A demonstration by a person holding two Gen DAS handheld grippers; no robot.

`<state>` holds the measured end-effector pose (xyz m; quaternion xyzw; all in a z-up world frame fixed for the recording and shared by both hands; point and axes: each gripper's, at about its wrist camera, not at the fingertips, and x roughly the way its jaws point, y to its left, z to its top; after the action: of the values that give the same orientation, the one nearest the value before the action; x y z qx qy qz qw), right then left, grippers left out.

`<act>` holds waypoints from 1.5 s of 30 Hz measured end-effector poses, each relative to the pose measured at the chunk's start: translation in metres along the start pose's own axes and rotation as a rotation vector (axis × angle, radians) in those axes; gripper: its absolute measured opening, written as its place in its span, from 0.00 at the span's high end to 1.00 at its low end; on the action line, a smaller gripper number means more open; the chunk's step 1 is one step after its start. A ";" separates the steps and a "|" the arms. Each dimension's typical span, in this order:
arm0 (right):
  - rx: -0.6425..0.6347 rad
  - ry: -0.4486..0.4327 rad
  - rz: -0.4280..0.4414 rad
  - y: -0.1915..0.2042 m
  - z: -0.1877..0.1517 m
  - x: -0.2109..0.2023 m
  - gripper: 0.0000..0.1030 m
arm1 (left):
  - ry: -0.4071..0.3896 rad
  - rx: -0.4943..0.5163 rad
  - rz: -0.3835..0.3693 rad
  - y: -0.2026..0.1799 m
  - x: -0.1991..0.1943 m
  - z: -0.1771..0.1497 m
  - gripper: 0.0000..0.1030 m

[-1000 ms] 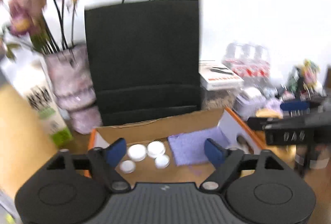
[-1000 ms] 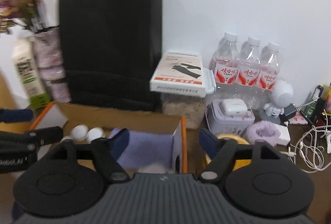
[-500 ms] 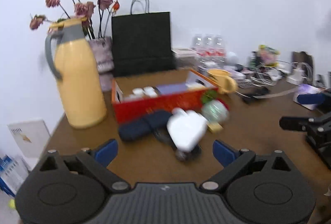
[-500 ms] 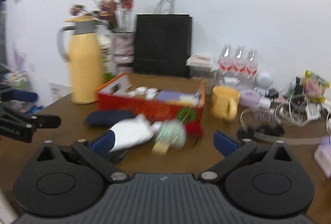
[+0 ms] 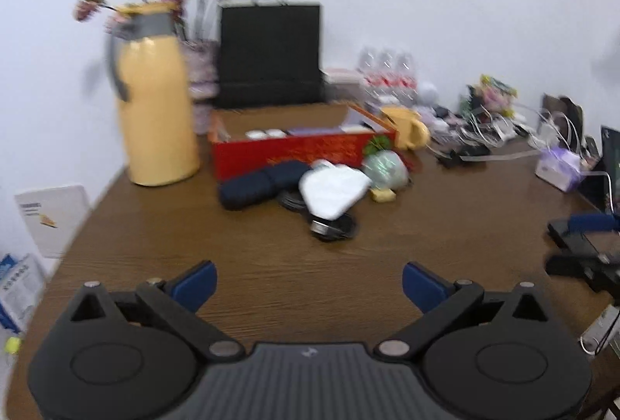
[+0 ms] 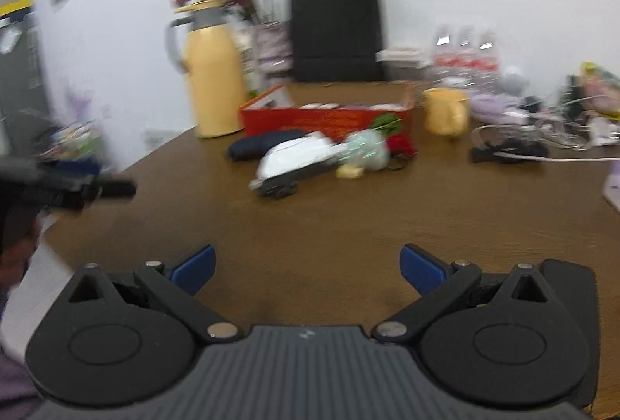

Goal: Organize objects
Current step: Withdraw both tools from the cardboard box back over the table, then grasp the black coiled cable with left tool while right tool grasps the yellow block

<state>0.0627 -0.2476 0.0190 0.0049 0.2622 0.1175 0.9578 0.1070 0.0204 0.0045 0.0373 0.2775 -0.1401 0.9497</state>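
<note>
Blurred pile (image 5: 333,187) before red box (image 5: 294,152) hard to identify, left tool (image 5: 308,282) opening, empty, right tool (image 6: 306,270) spread, empty

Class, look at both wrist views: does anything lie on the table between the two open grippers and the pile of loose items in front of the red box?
Nothing visible does. Only bare table lies between the left gripper, the right gripper and the pile before the red box.

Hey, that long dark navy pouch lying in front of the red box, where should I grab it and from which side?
Grip the dark navy pouch across its narrow middle, coming from above. It lies flat and long on the brown wooden table, its left end free, its right end against the white packet.
</note>
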 end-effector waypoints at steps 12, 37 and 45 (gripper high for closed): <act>-0.011 0.089 -0.097 -0.017 0.029 0.146 0.36 | 0.121 -0.039 -0.076 -0.004 0.176 0.026 0.14; 0.006 0.144 -0.009 0.006 0.002 0.139 0.69 | 0.081 -0.057 -0.069 -0.006 0.067 -0.004 0.53; -0.015 0.103 -0.026 0.022 -0.031 0.044 0.69 | 0.039 -0.013 -0.107 -0.032 0.020 -0.016 0.53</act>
<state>0.0788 -0.2176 -0.0283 -0.0117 0.3101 0.1071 0.9446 0.1056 -0.0131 -0.0198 0.0188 0.2985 -0.1883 0.9354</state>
